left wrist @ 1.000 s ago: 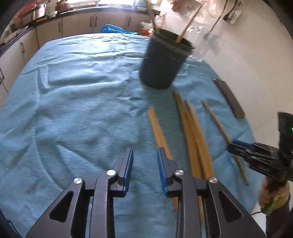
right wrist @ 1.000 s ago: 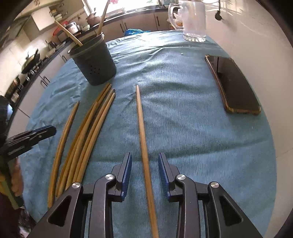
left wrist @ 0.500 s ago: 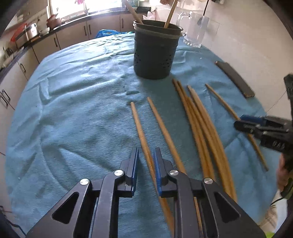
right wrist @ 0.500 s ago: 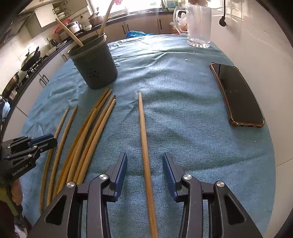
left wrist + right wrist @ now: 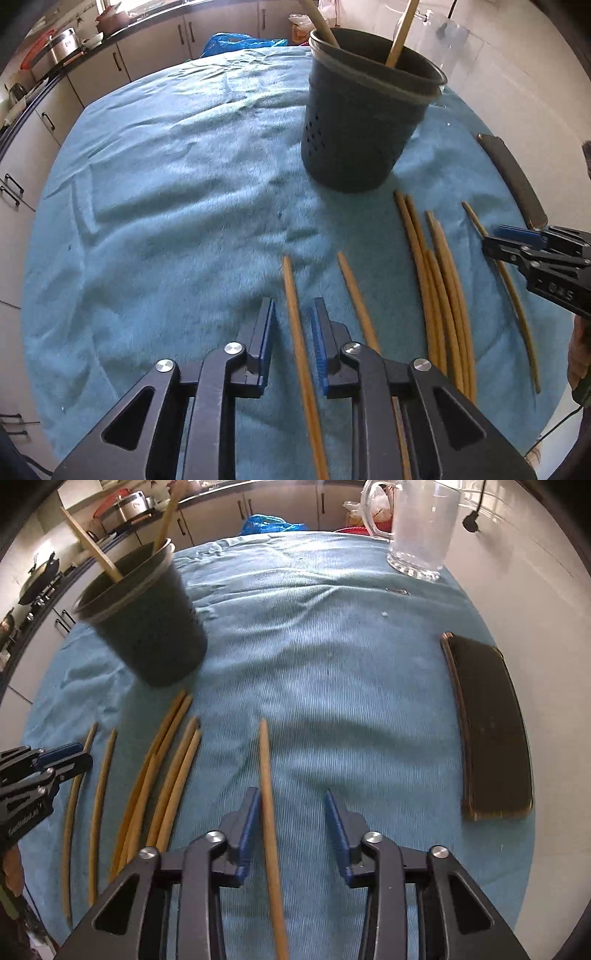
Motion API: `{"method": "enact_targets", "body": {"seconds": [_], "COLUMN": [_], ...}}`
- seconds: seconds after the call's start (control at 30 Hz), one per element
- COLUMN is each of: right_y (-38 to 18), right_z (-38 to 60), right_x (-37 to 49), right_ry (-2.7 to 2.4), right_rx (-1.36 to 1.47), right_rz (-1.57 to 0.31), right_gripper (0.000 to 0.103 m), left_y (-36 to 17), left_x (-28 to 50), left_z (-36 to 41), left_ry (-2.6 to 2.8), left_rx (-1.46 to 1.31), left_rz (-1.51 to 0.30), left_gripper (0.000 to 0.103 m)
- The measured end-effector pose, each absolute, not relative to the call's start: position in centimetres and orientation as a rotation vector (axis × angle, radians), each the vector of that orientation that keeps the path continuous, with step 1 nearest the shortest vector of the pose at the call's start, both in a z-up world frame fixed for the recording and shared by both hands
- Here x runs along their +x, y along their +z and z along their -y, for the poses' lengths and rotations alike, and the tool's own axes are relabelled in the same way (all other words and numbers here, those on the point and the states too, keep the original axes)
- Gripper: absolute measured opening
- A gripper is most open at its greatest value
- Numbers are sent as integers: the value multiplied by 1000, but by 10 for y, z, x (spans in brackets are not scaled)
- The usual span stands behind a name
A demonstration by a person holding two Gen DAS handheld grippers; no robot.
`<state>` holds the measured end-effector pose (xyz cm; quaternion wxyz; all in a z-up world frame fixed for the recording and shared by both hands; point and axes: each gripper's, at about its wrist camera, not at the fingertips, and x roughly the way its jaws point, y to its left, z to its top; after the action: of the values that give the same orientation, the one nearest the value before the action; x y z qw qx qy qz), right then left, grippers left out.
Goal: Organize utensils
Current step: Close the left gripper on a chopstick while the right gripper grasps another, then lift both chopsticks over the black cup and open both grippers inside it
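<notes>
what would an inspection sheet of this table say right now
surface: teal cloth, wrinkled
job's things: dark holder with two sticks inside; loose wooden sticks lying beside it
clutter: phone, glass mug, blue bag
grippers: left gripper jaws just opening, open around leftmost stick; right gripper jaws just closing, open around rightmost stick
cables: plug and cord on wall
surroundings: kitchen cabinets, pot on counter

cloth [image 5: 177, 192]: teal, ribbed | holder [image 5: 354, 136]: dark grey, dotted holes | chopsticks [image 5: 269, 812]: tan wood | gripper pads [image 5: 266, 332]: blue | phone [image 5: 491, 731]: black
</notes>
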<state>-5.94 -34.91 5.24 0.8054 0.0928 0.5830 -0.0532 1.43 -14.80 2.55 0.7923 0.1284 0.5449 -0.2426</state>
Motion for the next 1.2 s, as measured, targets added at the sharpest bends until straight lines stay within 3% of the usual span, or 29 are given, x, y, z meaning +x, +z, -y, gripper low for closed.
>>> {"method": "enact_targets", "body": {"seconds": [0.07, 0.1, 0.13, 0.17, 0.33, 0.6, 1.2], "right_y": [52, 53, 53, 53, 61, 130, 215], "right_z": [342, 338, 335, 331, 334, 329, 308], "right_x": [-51, -48, -48, -47, -53, -106, -207], "right_ry": [-129, -122, -116, -121, -81, -31, -17], "right_rx": [147, 136, 130, 113, 206, 288, 233], "right_rz": [-1245, -1236, -1226, -1210, -1144, -926, -633], "right_gripper": [22, 11, 8, 7, 7, 7, 7], "left_y": [26, 25, 25, 24, 39, 111, 203], "left_x": [11, 6, 2, -2, -16, -61, -166], "left_z": [149, 148, 148, 149, 141, 113, 67], "left_ry": [-526, -525, -516, -498, -499, -474, -477], "left_rx": [264, 272, 286, 300, 250, 197, 69], "left_rz": [-1152, -1125, -1098, -1068, -1007, -804, -564], "left_gripper": [25, 25, 16, 5, 5, 5, 5]}}
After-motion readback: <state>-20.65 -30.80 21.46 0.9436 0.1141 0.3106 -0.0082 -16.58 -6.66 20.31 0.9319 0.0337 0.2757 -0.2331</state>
